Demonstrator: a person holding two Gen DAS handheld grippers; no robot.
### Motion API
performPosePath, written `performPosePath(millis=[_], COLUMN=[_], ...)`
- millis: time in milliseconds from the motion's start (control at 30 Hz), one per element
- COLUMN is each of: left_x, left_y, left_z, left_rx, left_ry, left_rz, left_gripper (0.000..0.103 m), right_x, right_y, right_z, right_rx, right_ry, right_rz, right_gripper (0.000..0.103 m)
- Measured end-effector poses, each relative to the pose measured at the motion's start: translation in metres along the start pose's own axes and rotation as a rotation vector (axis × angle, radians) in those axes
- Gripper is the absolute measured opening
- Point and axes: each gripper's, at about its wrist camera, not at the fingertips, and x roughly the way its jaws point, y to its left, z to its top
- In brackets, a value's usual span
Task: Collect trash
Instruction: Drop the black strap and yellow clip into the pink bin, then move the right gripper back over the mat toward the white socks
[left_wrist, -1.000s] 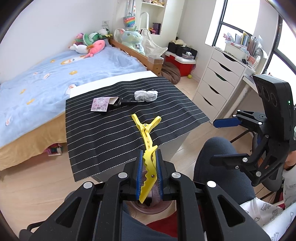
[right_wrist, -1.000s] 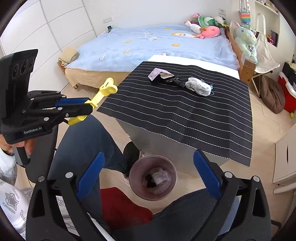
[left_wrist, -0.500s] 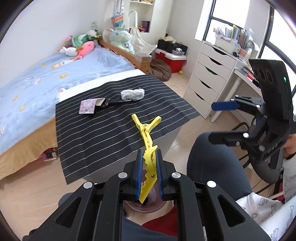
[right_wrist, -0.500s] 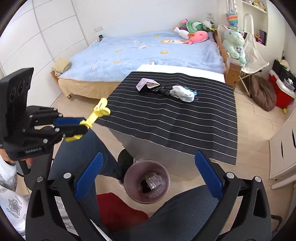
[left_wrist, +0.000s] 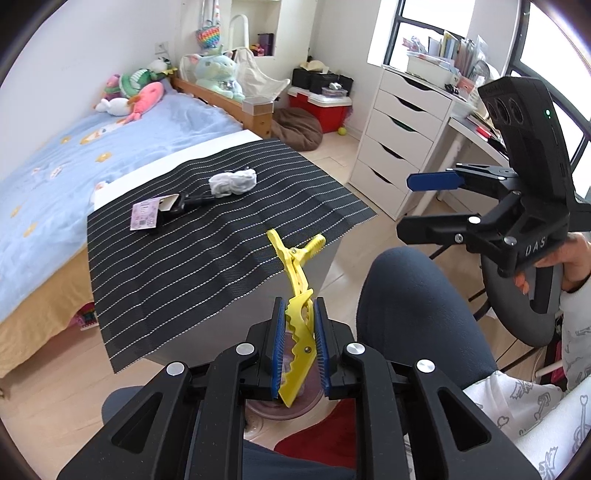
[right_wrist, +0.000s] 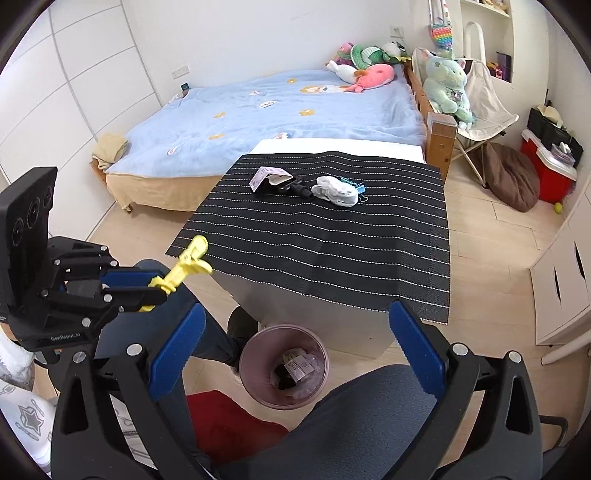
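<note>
A yellow hair clip stands between the blue pads of my left gripper, which is just starting to open while the pads still touch it. In the right wrist view that left gripper holds the clip out over the person's knee, left of the purple bin. The bin stands on the floor by the table's front and has scraps inside. My right gripper is open and holds nothing above the bin; it shows again at the right. A white crumpled wad and a pink card lie on the striped cloth.
The black striped cloth covers a low white table beside the blue bed. A black tool and a blue clip lie by the wad. The person's dark-trousered legs flank the bin. White drawers stand at the right.
Both grippers have drawn back from the table, which now looks farther off. The bin sits more centred under the right gripper. The left pads stand slightly wider around the clip.
</note>
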Motion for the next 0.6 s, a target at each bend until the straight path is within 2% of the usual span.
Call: performPosePath(millis=[33,67,100,167,267,600], left_x=[0.001,0.002,0.003,0.002,0.004,0.004], left_y=[-0.001,-0.001,-0.002,0.001,0.004,0.018], left_z=[0.0,0.0,0.0,-0.001,0.0,-0.002], left_rx=[0.002,0.005,0.007,-0.015,-0.027,-0.055], left_ry=[0.002,0.005,0.003,-0.027,-0.03,-0.048], left_rz=[-0.002,-0.003,0.0,-0.005,0.023,0.089], left_gripper=[0.018,0.026,0.056,0.089,0.094,0.095], right_x=[0.0,0.0,0.0,0.001,0.002,0.007], right_y=[-0.001,-0.001,-0.002,-0.003,-0.003,0.001], right_z=[0.001,0.001,0.001,0.001,0.0,0.0], right_rx=[0.002,0.004,0.008,0.012,0.014,0.008], right_ry=[-0.001,-0.002,-0.002,-0.001,0.002,0.014], right_rz=[0.001,0.003,0.005,0.008,0.011,0.019], right_gripper=[0.098,0.098,0.098,0.098,0.098,0.099])
